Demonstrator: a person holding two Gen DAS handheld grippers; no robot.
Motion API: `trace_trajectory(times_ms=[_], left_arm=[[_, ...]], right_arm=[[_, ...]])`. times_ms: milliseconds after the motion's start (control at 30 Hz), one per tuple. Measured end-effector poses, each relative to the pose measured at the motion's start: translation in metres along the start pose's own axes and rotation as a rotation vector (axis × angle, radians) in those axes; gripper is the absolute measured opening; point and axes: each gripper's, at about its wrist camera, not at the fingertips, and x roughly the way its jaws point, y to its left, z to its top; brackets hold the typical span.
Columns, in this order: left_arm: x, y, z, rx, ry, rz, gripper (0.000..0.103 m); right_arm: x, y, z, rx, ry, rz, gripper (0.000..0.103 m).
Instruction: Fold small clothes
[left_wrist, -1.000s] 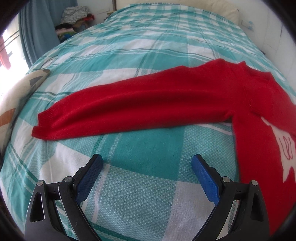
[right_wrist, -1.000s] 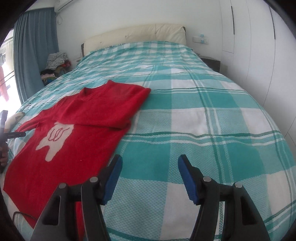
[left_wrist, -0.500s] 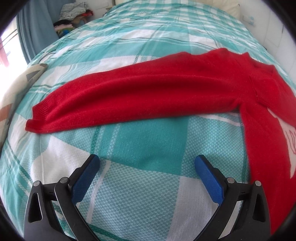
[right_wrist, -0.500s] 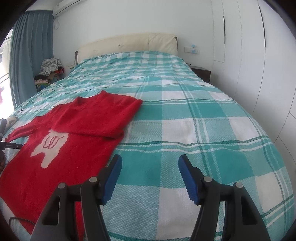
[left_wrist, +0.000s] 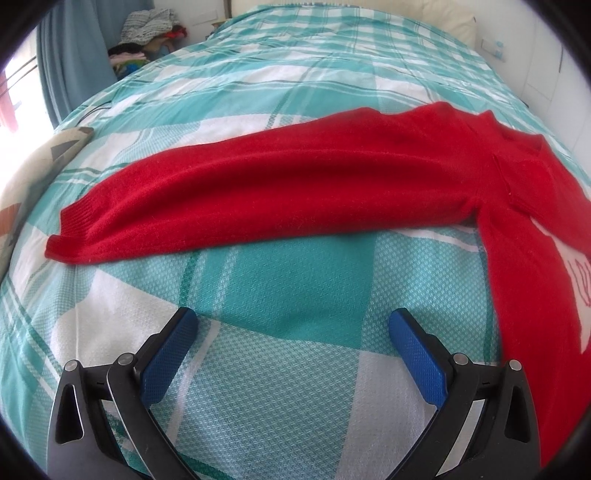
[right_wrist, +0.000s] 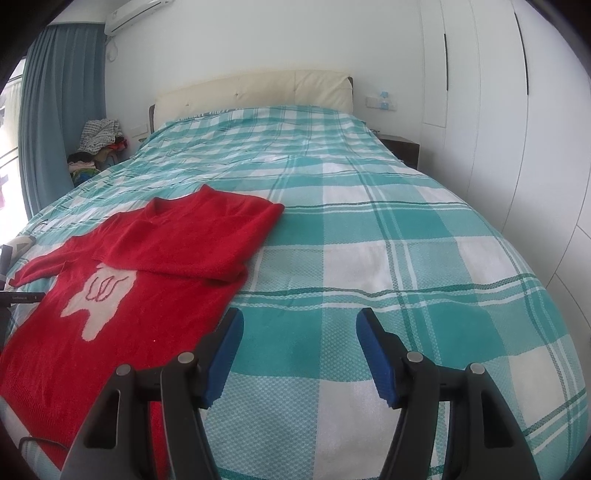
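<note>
Red sweater (right_wrist: 122, 295) lies flat on the checked bed (right_wrist: 369, 229), one sleeve folded across its chest, the other (left_wrist: 258, 199) stretched out. Left claw (left_wrist: 291, 339) and right claw (right_wrist: 299, 343) both released, empty, above the bedspread.

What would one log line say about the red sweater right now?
sweater: flat on bed | one sleeve folded in | other sleeve spread out | left gripper: open, empty | right gripper: open, empty

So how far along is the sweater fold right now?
One sleeve of the red sweater already lies folded across the chest. The other sleeve lies stretched out on the bedspread. Left gripper and right gripper are open, holding nothing. Left: that sleeve, then the body.
</note>
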Motion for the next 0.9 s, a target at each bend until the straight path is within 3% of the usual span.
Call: trace_trajectory(times_ms=[367,900], left_arm=[[0.0,0.0,0.0,0.0,-0.001,0.0,0.103],[0.0,0.0,0.0,0.0,-0.001,0.0,0.103]], right_arm=[[0.001,0.01,-0.002,-0.047,-0.001,-0.007,0.063],[-0.001,-0.002,0.0,0.026,-0.008,0.011,0.063]])
